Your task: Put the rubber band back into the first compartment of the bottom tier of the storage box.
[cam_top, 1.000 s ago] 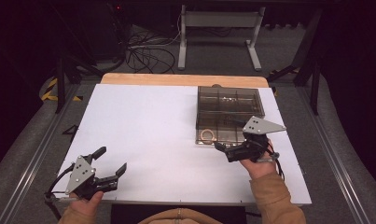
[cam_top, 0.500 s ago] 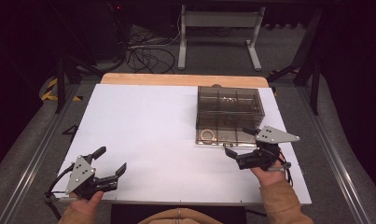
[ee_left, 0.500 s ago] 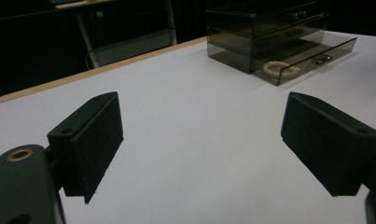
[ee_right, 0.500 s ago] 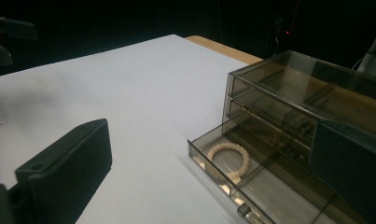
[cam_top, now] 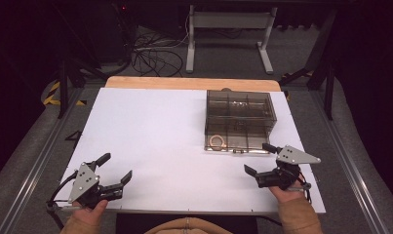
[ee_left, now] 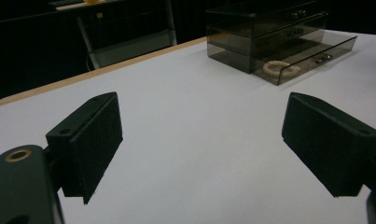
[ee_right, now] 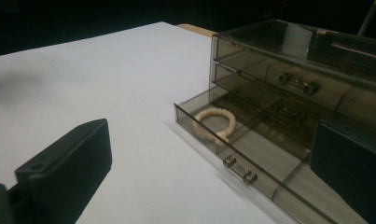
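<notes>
A smoky clear drawer box (cam_top: 239,117) (ee_left: 265,28) (ee_right: 297,65) stands on the right half of the white table (cam_top: 150,131). Its bottom drawer (cam_top: 235,142) (ee_right: 251,149) is pulled out, and a beige braided ring (cam_top: 216,142) (ee_left: 281,68) (ee_right: 216,123) lies in its left part. My right gripper (cam_top: 260,159) (ee_right: 213,177) hovers open just in front of the drawer's right end, empty. Near the table's front left corner my left gripper (cam_top: 115,168) (ee_left: 199,149) is held open with nothing between its pads.
A wooden strip (cam_top: 191,83) runs along the table's far edge. Beyond it stand a metal frame (cam_top: 228,29) and tangled cables (cam_top: 152,56) on the floor. Metal rails (cam_top: 35,161) flank both table sides.
My right gripper has drawn back from the drawer front toward the table's near edge and a little to the right. The left gripper has stayed put.
</notes>
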`<move>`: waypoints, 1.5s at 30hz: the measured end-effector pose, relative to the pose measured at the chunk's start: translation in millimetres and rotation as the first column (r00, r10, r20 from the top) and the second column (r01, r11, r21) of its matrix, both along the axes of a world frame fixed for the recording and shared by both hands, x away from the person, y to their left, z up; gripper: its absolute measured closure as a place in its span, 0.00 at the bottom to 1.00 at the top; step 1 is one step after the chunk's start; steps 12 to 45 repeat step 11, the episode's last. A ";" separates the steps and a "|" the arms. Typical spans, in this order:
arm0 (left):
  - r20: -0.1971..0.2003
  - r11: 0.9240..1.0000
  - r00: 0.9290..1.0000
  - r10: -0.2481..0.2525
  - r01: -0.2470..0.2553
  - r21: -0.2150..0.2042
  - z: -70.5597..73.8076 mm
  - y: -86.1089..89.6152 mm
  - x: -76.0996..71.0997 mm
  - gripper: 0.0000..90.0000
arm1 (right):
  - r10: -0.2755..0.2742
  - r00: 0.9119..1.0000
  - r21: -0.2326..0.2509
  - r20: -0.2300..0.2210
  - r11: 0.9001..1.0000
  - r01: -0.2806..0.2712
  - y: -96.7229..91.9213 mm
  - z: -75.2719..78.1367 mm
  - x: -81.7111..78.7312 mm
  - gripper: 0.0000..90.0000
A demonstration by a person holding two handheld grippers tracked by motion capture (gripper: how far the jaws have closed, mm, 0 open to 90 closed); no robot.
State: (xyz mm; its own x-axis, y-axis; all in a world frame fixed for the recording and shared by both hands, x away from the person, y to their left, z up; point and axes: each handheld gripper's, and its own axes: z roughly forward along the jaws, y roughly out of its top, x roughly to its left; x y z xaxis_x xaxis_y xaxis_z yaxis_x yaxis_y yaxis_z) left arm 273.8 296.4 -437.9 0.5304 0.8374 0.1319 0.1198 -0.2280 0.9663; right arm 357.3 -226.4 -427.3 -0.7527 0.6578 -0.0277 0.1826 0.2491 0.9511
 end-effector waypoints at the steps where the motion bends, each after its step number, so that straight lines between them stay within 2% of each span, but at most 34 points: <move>1: 0.001 1.000 1.000 0.000 0.000 0.003 0.0 0.2 0.0 0.14 | -0.005 1.000 0.001 -0.007 1.000 0.005 -2.3 -3.4 -1.3 0.00; 6: 0.005 1.000 1.000 0.001 -0.001 0.017 0.3 1.4 0.5 0.14 | -0.026 0.999 -0.005 -0.035 1.000 0.026 -10.7 -17.3 -5.5 0.00; 8: 0.006 1.000 1.000 0.002 -0.002 0.020 0.3 1.8 0.9 0.13 | -0.038 0.998 -0.017 -0.057 0.999 0.037 -15.8 -23.9 -5.2 0.00; 11: 0.003 1.000 1.000 0.005 -0.005 0.020 0.2 2.5 1.3 0.13 | -0.045 0.994 -0.028 -0.099 0.999 0.043 -18.2 -25.0 -2.1 0.00; 45: 0.003 1.000 1.000 0.005 -0.005 0.020 0.2 2.5 1.3 0.13 | -0.045 0.994 -0.028 -0.099 0.999 0.043 -18.2 -25.0 -2.1 0.00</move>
